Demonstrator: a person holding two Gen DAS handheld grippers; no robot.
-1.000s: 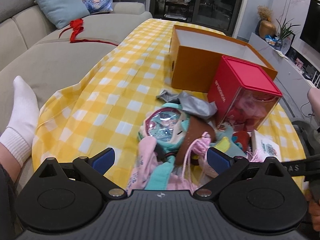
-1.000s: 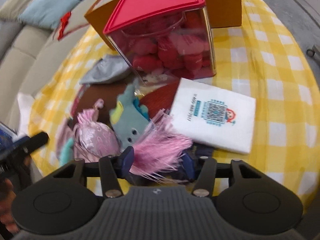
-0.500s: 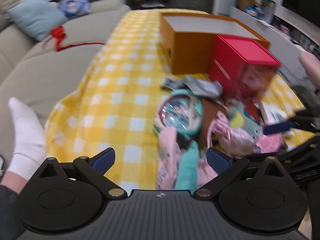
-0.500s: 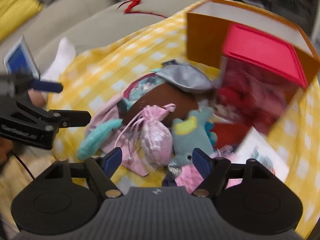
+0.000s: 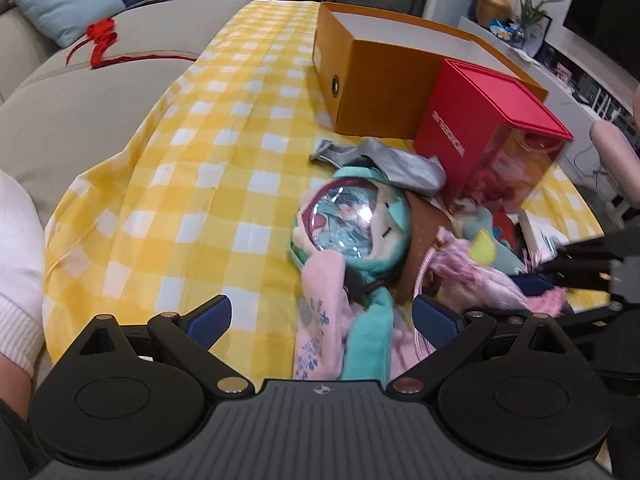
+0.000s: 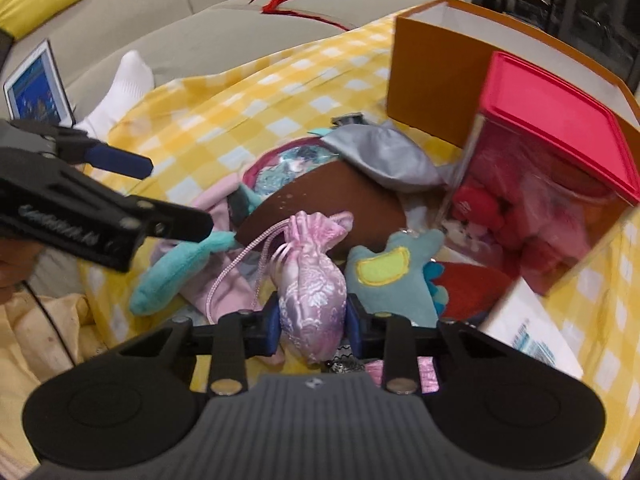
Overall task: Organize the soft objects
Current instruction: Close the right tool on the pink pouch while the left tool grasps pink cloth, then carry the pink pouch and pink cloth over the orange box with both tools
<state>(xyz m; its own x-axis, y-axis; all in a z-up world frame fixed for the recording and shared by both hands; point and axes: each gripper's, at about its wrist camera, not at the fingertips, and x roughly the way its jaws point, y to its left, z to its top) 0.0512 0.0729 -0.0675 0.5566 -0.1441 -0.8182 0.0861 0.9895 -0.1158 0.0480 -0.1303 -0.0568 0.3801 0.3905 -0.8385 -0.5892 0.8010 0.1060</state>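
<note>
Right gripper (image 6: pixel 313 320) pinches pink pouch (image 6: pixel 310 280) at near edge of pile on surface (image 6: pixel 256 112). Teal plush (image 6: pixel 394 276) just right of pouch. Left gripper (image 5: pixel 322 316) spread wide, empty, over pink cloth (image 5: pixel 320 304). Orange box (image 5: pixel 384 92) far.

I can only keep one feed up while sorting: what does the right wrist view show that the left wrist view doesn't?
Only the right wrist view: the right gripper shut on the pink drawstring pouch, and a tablet on the sofa. Only the left wrist view: the left gripper open, empty, above the pink and teal plush. Both: the orange box, the red-lidded container, the grey cloth.
</note>
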